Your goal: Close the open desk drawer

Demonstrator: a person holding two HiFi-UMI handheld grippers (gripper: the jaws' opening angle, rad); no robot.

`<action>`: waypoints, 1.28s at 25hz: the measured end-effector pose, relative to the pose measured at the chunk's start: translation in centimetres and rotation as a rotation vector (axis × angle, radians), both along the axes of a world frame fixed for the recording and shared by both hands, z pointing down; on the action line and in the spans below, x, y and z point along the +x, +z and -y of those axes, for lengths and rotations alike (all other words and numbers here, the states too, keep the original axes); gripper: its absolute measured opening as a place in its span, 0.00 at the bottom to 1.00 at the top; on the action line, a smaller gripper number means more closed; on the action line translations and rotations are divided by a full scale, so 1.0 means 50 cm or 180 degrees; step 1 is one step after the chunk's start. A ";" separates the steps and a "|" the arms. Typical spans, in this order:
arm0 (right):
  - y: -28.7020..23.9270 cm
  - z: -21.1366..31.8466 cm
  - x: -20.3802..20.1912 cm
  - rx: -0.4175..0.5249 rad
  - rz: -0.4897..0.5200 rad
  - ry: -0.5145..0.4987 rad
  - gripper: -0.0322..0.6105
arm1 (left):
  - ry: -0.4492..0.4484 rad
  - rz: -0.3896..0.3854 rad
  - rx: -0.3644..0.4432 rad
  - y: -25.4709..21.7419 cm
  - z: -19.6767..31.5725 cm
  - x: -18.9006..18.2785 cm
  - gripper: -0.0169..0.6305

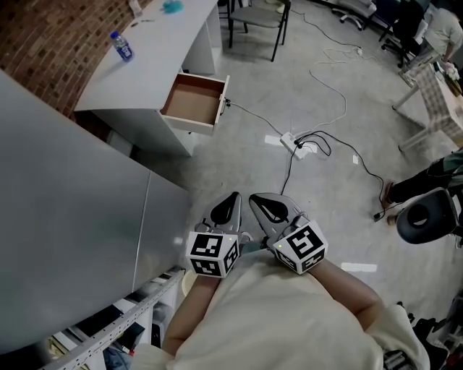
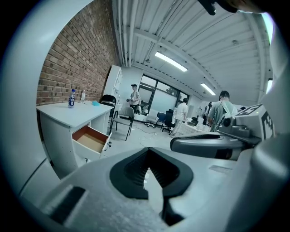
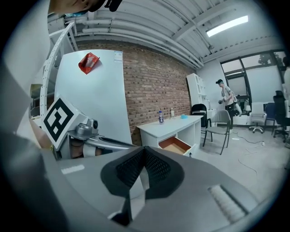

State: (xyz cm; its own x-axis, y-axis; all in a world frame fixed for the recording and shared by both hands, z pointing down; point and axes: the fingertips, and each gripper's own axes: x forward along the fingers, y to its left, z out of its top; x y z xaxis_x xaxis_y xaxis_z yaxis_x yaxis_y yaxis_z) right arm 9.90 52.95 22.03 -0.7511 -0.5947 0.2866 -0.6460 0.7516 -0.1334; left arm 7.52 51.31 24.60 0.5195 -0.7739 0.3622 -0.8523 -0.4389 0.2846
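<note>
Open drawer [image 1: 194, 101], drawn out from the worktop's [image 1: 148, 61] front edge, well apart from our left tool [image 1: 233, 198] and right tool [image 1: 255, 199], both clenched empty; we should approach and press its front panel [image 1: 222, 107] squarely

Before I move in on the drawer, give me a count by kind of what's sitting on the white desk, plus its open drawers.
Plastic bottle: 1
Teal item: 1
Small pale item, too small to identify: 1
Open drawer: 1
Total: 4
</note>
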 end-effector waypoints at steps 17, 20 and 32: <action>0.008 0.042 -0.056 -0.0056 -0.0136 -0.0232 0.05 | -0.0034 -0.0027 -0.0061 0.003 0.049 -0.030 0.02; 0.006 0.066 -0.065 -0.0018 -0.0135 -0.0297 0.05 | -0.0088 -0.0020 -0.0056 0.004 0.075 -0.036 0.02; 0.013 0.228 -0.034 -0.0052 -0.0080 -0.0161 0.05 | -0.0131 -0.0025 -0.0102 0.014 0.217 -0.025 0.02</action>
